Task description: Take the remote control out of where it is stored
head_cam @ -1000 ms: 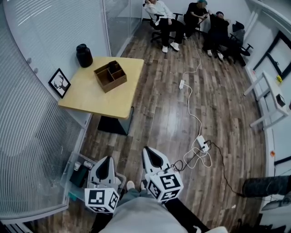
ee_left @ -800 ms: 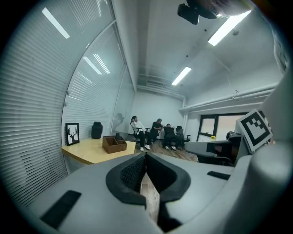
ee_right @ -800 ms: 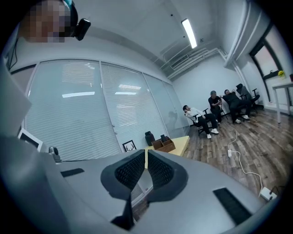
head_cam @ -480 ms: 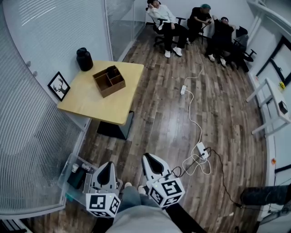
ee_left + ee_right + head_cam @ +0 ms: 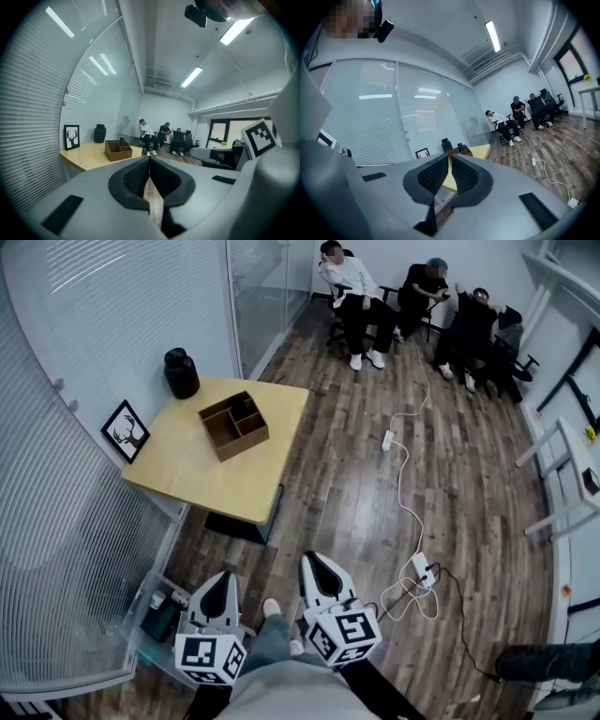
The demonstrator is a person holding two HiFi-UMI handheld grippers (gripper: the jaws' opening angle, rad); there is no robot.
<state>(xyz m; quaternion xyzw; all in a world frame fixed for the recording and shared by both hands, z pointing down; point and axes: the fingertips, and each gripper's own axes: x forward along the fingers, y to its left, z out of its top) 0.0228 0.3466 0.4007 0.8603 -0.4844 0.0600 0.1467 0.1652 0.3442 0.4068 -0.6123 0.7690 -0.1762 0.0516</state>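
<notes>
A brown wooden organiser box [image 5: 233, 425] with compartments stands on the light wooden table [image 5: 187, 465]. A dark remote [image 5: 123, 141] stands upright in one compartment; the same remote [image 5: 460, 147] shows small in the right gripper view. Both grippers are held low over the floor, well short of the table. My left gripper [image 5: 217, 589] is shut with nothing between its jaws, and in the left gripper view the left gripper [image 5: 149, 160] points toward the box. My right gripper [image 5: 317, 568] is also shut and empty; the right gripper [image 5: 450, 157] points at the table's corner.
A black jar [image 5: 181, 373] stands at the table's far corner, and a framed deer picture [image 5: 125, 427] leans at its left edge. A clear bin [image 5: 164, 610] sits on the floor by the glass wall. A white cable with power strips [image 5: 404, 493] crosses the floor. Seated people [image 5: 412, 296] at the far end.
In the head view the table and box have slid lower and closer. Both grippers have moved forward over the floor, jaws still shut.
</notes>
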